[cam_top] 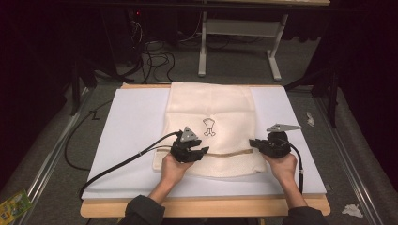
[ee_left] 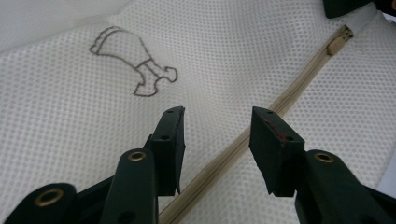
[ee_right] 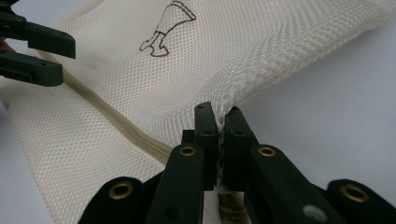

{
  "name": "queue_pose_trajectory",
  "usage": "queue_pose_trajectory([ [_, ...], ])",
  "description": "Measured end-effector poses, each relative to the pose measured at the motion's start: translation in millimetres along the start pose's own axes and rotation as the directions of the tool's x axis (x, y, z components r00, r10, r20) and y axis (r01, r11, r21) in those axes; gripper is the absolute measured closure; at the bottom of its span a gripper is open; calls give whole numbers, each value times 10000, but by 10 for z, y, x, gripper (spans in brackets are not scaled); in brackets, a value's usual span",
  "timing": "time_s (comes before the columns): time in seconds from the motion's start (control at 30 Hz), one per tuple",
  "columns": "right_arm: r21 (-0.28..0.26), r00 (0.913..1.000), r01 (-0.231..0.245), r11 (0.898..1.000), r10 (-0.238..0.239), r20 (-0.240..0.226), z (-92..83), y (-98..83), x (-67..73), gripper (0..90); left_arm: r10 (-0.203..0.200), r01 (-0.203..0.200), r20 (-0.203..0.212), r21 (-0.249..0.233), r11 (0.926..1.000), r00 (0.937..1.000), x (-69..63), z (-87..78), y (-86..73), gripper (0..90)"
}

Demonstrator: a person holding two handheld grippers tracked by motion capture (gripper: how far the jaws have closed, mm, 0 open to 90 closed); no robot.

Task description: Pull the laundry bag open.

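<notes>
The cream mesh laundry bag (cam_top: 209, 126) lay flat in the middle of the white surface (cam_top: 131, 122), its zipper (cam_top: 230, 153) running left to right across the near part. The right tongs (ee_right: 220, 122) were clenched on the bag's right edge just by the zipper's end, pinching a fold of mesh. The left tongs (ee_left: 217, 135) hung released over the zipper (ee_left: 243, 140), a jaw on either side of it and nothing pressed between them.

To do this step well, the right tongs probably had to keep the edge taut while the left tongs settled squarely on the zipper pull (ee_left: 337, 43), not on loose mesh, so the slider would run without bunching the fabric.

The left gripper view showed the pull at the far end of the zipper line and the gap between the pads; the high view could not resolve either. The right gripper view showed mesh puckered between its pads. The high view alone gave the bag's whole outline and both hands at its near edge.
</notes>
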State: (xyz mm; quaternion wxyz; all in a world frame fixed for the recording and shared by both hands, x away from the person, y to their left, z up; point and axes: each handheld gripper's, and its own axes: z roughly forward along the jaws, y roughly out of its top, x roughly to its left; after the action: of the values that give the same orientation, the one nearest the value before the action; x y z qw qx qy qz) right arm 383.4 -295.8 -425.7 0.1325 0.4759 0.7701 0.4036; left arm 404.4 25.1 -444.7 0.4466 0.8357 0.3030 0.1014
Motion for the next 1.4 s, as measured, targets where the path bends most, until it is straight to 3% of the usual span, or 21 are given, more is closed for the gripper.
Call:
queue_pose_trajectory([
  [0.1,-60,9999,81,9999,-82,-78,10,27,23,877,299,-298,227,-52,9995,9993,-94,40,65,568],
  [0.23,-118,9996,126,9999,-129,-241,23,55,48,878,410,-415,516,93,9991,9978,-153,128,87,581],
  [0.43,-163,9992,26,9999,-33,-409,33,62,51,877,234,-243,915,79,9997,9955,-191,175,78,614],
  [0.67,-190,9985,90,9998,-100,-532,56,65,84,878,494,-505,1043,80,9987,9933,-275,219,130,624],
  [0.8,-173,9983,103,9998,-113,-580,53,68,93,878,326,-342,1185,115,9993,9924,-282,250,146,620],
  [1.03,-211,9973,180,9996,-194,-702,63,78,132,878,573,-578,1273,-1,9983,9902,-321,281,242,641],
  [1.4,-252,9962,301,9992,-320,-808,59,113,185,878,630,-636,1681,-14,9980,9838,-425,350,324,643],
])
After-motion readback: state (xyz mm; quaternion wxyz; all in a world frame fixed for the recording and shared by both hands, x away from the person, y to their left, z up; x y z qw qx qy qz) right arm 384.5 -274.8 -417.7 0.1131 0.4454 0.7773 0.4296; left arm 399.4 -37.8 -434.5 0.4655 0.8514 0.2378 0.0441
